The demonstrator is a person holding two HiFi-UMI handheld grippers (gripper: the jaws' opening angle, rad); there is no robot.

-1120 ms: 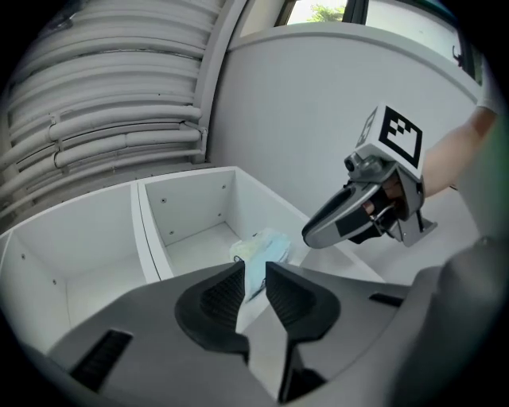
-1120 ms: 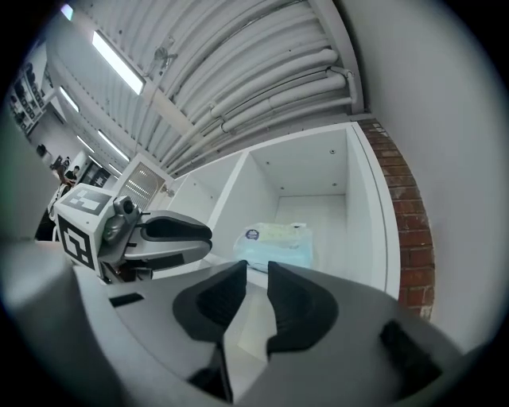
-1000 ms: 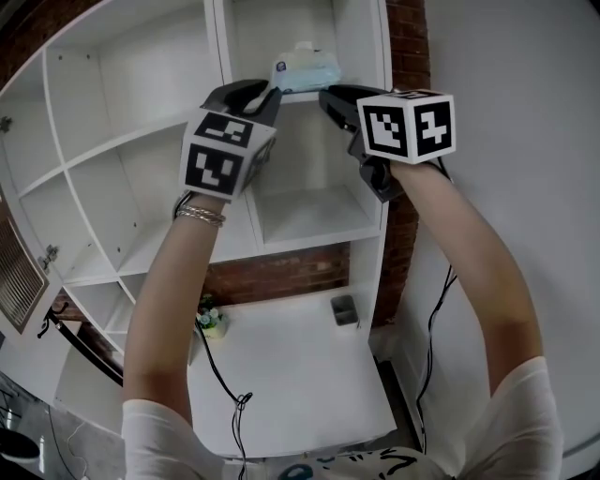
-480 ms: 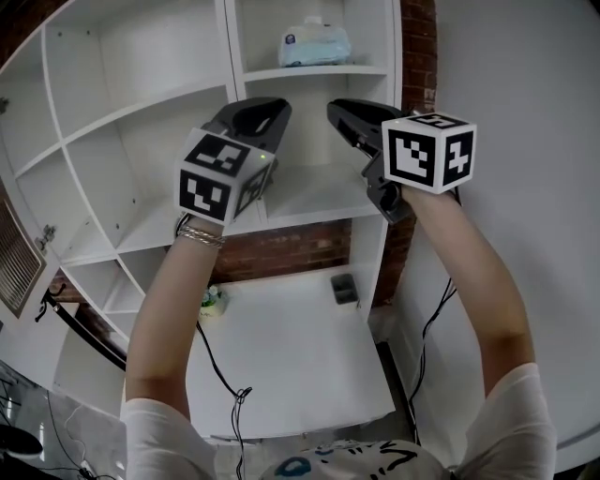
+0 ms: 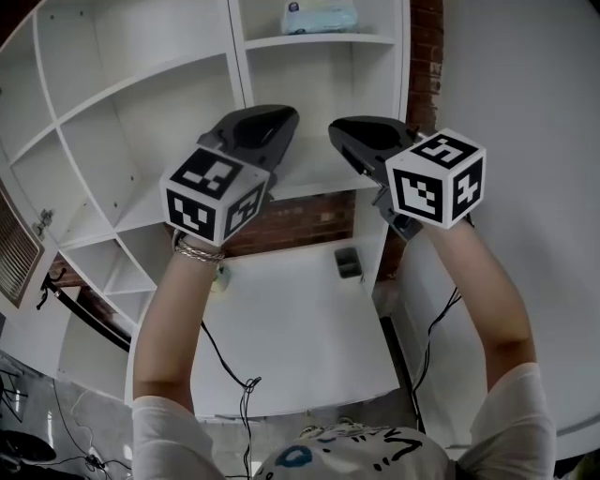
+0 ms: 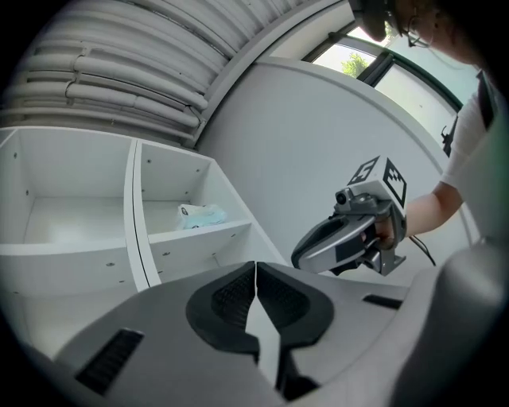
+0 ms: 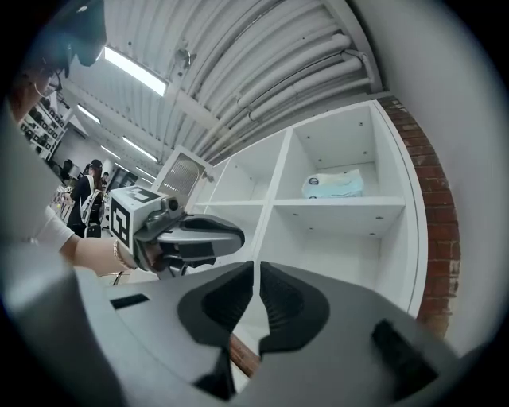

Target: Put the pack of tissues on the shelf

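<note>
The pack of tissues (image 5: 319,17), pale blue and white, lies on an upper shelf board (image 5: 319,40) of the white shelf unit, with neither gripper touching it. It also shows as the pack (image 6: 200,215) in the left gripper view and the pack (image 7: 332,184) in the right gripper view. My left gripper (image 5: 281,117) hangs well below and in front of that shelf, its jaws (image 6: 255,270) shut and empty. To its right, at the same height, my right gripper (image 5: 342,131) has its jaws (image 7: 256,274) closing to a thin slit with nothing between them.
The shelf unit (image 5: 141,141) fills the upper left, with bare compartments around the tissues. A brick wall strip (image 5: 427,56) and a white wall (image 5: 525,94) stand to the right. Below is a white table (image 5: 300,337) with a small grey container (image 5: 347,262); cables hang at its edges.
Both grippers have drawn back and down from the upper shelf, leaving the pack of tissues lying there. Their jaws have narrowed.
</note>
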